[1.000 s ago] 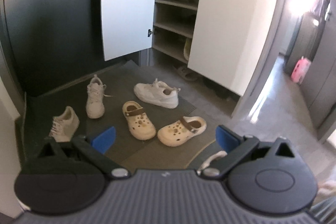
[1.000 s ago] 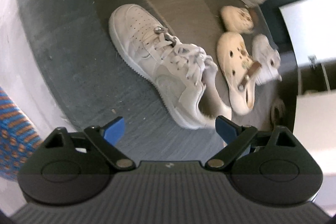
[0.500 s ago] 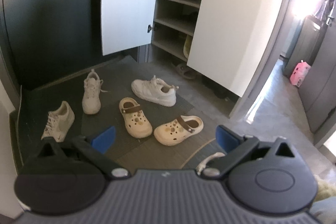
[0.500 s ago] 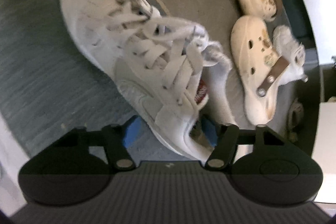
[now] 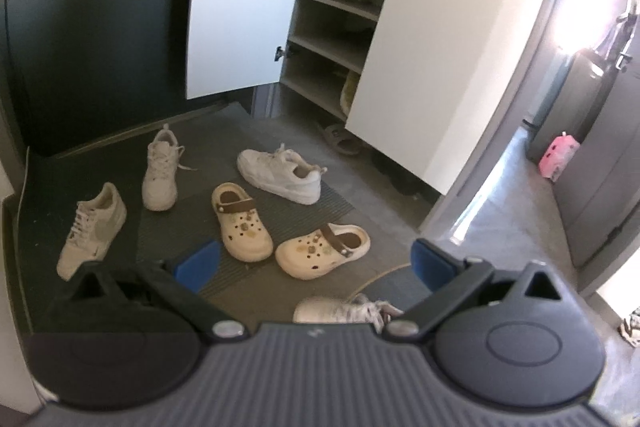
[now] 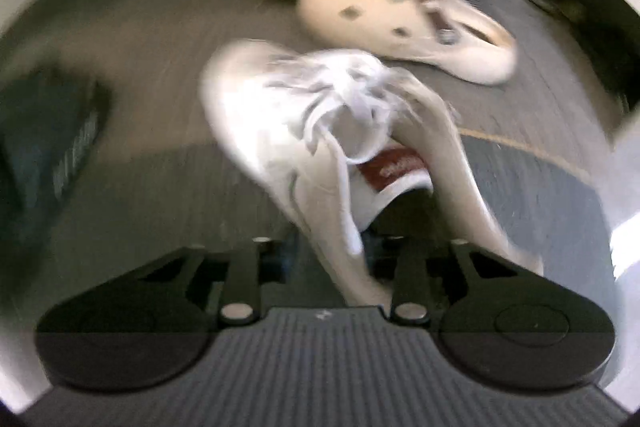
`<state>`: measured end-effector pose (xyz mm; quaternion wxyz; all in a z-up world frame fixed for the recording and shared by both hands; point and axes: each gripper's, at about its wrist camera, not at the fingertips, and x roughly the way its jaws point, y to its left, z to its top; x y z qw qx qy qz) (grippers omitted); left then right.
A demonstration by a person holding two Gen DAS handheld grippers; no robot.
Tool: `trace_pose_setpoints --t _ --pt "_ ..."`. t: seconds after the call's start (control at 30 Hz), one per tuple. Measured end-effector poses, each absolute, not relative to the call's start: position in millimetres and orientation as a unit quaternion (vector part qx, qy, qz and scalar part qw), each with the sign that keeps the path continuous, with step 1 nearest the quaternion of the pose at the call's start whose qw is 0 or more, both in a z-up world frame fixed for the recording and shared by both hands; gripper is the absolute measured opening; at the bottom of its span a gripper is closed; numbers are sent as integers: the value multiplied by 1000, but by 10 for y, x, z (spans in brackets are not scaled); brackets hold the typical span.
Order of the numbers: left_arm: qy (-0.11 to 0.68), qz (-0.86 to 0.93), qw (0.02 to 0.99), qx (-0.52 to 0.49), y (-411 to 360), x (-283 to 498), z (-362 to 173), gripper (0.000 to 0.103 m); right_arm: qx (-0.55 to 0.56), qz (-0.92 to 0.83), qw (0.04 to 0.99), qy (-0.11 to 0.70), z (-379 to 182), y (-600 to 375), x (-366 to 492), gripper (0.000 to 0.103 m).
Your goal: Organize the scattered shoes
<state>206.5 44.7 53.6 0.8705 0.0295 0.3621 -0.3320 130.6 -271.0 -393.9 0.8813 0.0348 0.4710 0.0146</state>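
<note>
Left claw (image 5: pixel 314 259) hangs wide open above the mat (image 5: pixel 180 227), nothing between its blue pads. Beyond it, left to right: a grey-white sneaker (image 5: pixel 93 227), a white trainer (image 5: pixel 161 171), two cream clogs (image 5: pixel 241 223), another white trainer (image 5: pixel 280 173), then the open shoe cabinet (image 5: pixel 340 27). Right claw (image 6: pixel 332 259) is clamped on the white sneaker's (image 6: pixel 304 131) heel collar; view blurred.
</note>
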Motion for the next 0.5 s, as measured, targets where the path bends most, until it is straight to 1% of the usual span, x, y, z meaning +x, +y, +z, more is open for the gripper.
trace_pose_setpoints --t 0.07,0.2,0.3,0.4,0.5 --pt "361 -333 871 33 433 2056 530 103 94 -25 886 453 -3909 -2733 1358 22" --pt "359 -333 871 42 402 2038 518 103 117 -58 875 466 -3965 -2591 1421 21" --pt "363 -333 869 47 344 2066 488 103 206 -98 859 459 -3904 -2660 1344 25" --pt "368 -340 864 44 293 2085 467 103 213 -97 863 448 -3640 -2651 1231 25" --pt "370 -342 863 46 226 2077 463 103 197 -72 877 432 -3205 -2624 1120 25"
